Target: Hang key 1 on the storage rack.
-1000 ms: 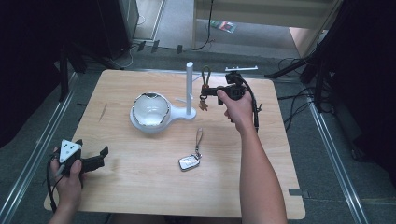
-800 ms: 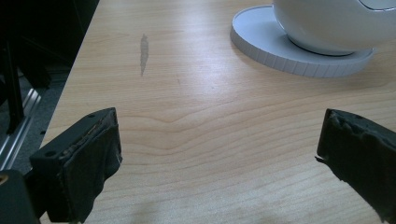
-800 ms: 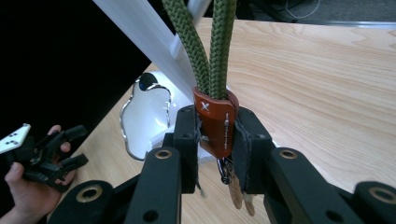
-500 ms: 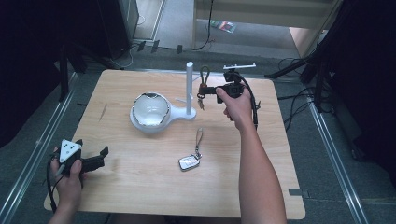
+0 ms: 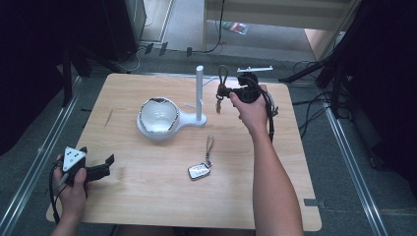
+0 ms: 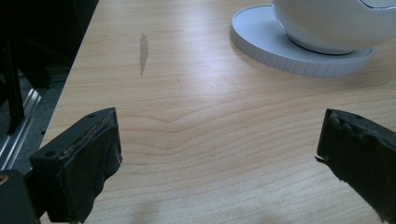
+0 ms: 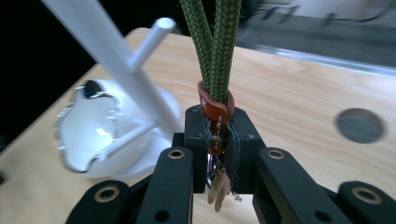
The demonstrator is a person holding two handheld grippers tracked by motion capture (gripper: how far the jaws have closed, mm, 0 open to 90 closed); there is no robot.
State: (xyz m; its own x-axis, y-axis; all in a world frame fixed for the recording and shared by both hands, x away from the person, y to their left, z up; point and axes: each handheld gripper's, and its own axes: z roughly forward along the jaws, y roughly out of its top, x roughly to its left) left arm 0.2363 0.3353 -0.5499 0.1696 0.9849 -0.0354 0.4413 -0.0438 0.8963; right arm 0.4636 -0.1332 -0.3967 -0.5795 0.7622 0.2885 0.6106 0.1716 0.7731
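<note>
Right tool (image 7: 218, 154) clamps the green cord keychain (image 7: 212, 51) beside the white stand (image 5: 199, 93); its jaws have just been closing. Left tool (image 6: 219, 158) released, apparently resting on the desk (image 6: 210, 121).

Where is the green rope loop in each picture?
High view: the green rope loop stands upper middle, right of the white stand, held by the right gripper.
Left gripper view: it isn't there.
Right gripper view: the loop rises top middle, its brown band pinched.
Shared landmark: the white bowl.
</note>
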